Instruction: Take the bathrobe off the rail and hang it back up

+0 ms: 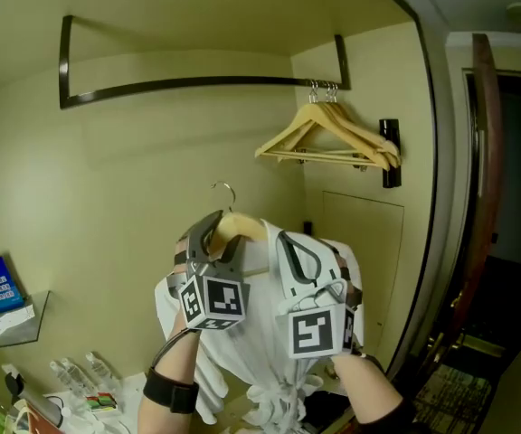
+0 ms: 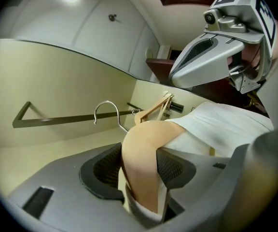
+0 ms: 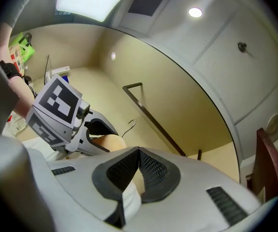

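The left hand-held gripper (image 2: 144, 170) clamps the hanger's (image 1: 239, 227) bare wooden shoulder. The right hand-held gripper (image 3: 138, 172) is pinched almost closed on the bathrobe (image 1: 269, 369) beside it. The rail (image 1: 188, 84) sits above both. If cloth slips from the right jaws, the hook (image 1: 227, 191) may tilt and miss.

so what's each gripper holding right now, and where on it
The left gripper clamps the wooden hanger beside its hook; right gripper pinches the bathrobe at its shoulder.
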Demonstrator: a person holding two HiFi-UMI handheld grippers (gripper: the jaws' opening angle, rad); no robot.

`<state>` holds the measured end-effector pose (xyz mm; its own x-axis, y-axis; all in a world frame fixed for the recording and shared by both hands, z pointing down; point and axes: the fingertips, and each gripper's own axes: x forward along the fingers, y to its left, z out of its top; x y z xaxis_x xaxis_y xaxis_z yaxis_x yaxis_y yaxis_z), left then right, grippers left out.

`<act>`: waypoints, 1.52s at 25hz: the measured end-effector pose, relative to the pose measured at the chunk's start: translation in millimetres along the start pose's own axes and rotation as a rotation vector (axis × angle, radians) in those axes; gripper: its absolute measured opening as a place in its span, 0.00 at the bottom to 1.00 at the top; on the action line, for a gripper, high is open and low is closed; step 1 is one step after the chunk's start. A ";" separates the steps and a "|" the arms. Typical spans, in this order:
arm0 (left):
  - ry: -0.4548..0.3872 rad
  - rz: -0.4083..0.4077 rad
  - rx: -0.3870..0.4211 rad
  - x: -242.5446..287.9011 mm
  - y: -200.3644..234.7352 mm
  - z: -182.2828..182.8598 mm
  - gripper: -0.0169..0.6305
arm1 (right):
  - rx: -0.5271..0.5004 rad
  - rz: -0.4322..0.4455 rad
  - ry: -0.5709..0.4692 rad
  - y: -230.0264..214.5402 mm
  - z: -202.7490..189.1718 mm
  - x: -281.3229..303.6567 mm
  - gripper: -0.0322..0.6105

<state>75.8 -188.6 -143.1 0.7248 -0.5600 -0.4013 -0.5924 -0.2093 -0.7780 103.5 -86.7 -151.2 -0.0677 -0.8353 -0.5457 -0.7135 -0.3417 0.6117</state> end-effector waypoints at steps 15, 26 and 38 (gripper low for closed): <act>-0.114 -0.062 -0.028 133.5 72.6 50.0 0.36 | -0.138 -0.118 -0.059 -69.7 22.4 95.2 0.08; -0.166 -0.090 -0.083 195.8 123.3 79.6 0.36 | -0.186 -0.132 -0.101 -101.6 37.5 148.9 0.08; -0.168 -0.112 -0.105 234.1 130.7 79.2 0.36 | -0.163 -0.120 -0.109 -125.6 16.6 176.2 0.08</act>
<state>196.0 -283.6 -376.9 0.8315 -0.3893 -0.3964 -0.5316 -0.3502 -0.7712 169.6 -183.8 -333.8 -0.0703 -0.7357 -0.6736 -0.5992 -0.5088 0.6181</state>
